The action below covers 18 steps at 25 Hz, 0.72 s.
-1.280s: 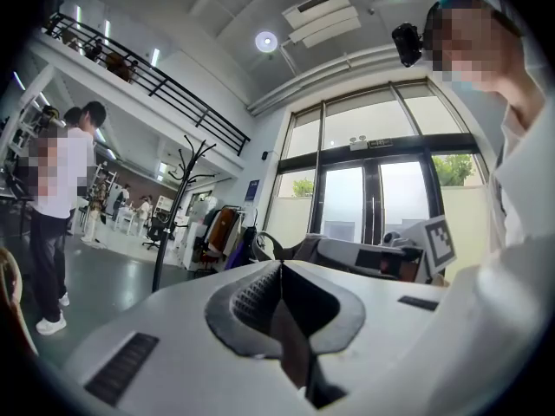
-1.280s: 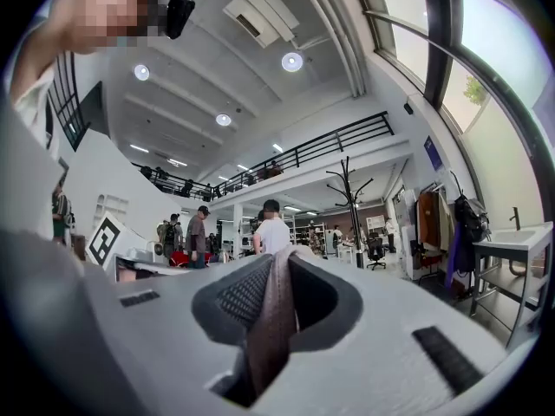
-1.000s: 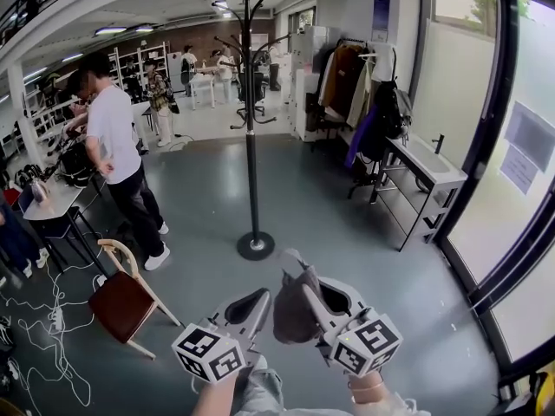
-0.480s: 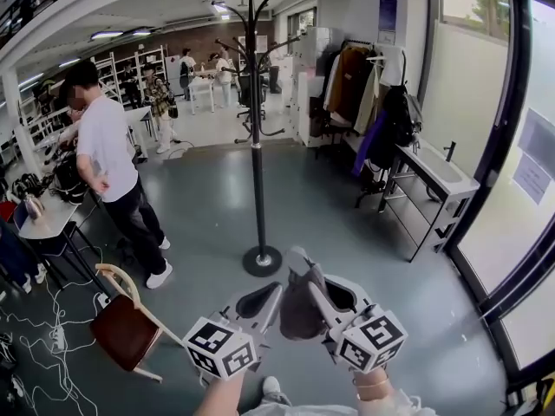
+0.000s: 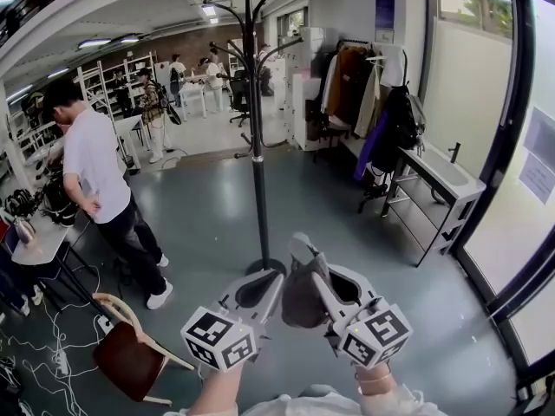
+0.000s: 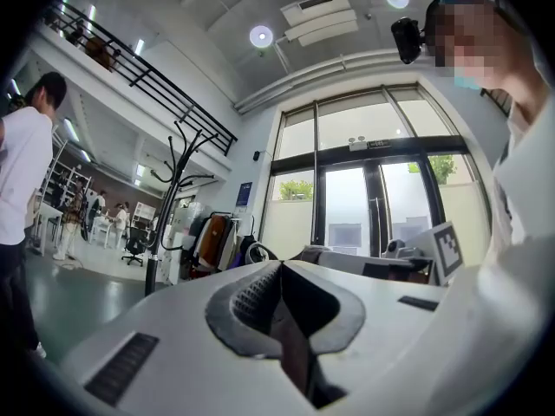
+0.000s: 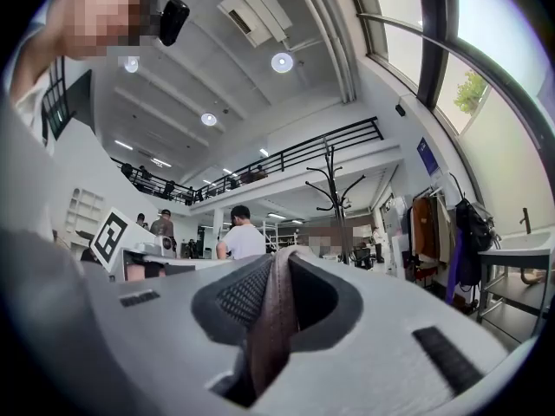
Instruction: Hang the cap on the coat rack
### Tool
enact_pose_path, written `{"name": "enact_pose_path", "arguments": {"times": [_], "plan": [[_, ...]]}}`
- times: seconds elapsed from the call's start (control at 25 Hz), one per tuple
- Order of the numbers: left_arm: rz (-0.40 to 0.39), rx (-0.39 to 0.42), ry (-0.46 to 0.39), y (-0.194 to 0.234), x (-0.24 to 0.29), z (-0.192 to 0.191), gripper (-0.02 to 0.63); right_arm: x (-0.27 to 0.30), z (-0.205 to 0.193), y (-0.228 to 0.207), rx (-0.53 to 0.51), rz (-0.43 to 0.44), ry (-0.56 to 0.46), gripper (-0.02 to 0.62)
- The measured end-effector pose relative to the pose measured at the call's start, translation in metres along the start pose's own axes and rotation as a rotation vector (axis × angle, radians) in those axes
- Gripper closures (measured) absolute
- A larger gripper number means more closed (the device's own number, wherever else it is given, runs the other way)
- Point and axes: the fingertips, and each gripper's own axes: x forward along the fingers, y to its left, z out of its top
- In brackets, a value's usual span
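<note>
A black coat rack [image 5: 256,128] with curved hooks at its top stands on a round base, straight ahead on the grey floor. It also shows in the left gripper view as the rack [image 6: 165,224] and, small and far off, in the right gripper view as the rack [image 7: 334,189]. My right gripper [image 5: 299,250] is shut on a brown cap [image 5: 299,297], which hangs down from its jaws. The cap's fabric [image 7: 276,319] fills the gap between the pads. My left gripper [image 5: 273,277] sits just left of the cap, jaws together and nothing in them.
A person in a white shirt [image 5: 95,172] stands at the left by a small table. A wooden chair [image 5: 130,354] and loose cables [image 5: 35,354] lie at the lower left. Hung coats [image 5: 364,94], a low bench [image 5: 434,180] and glass doors [image 5: 520,189] line the right.
The coat rack has come nearer and now stands just beyond the gripper tips. Both grippers sit a little higher in view, and the right one keeps hold of the cap.
</note>
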Motion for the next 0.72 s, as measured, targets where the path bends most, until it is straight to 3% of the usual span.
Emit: {"name": "enact_pose_path", "arguments": {"times": [0.32, 0.72], "plan": [[0.023, -0.018, -0.001, 0.049, 0.022, -0.005, 0.589, 0.05, -0.029, -0.023, 0.028, 0.013, 0.056, 0.551], [0.078, -0.013, 0.003, 0.127, 0.066, -0.012, 0.589, 0.124, -0.043, -0.071, 0.028, 0.038, 0.049, 0.551]]}}
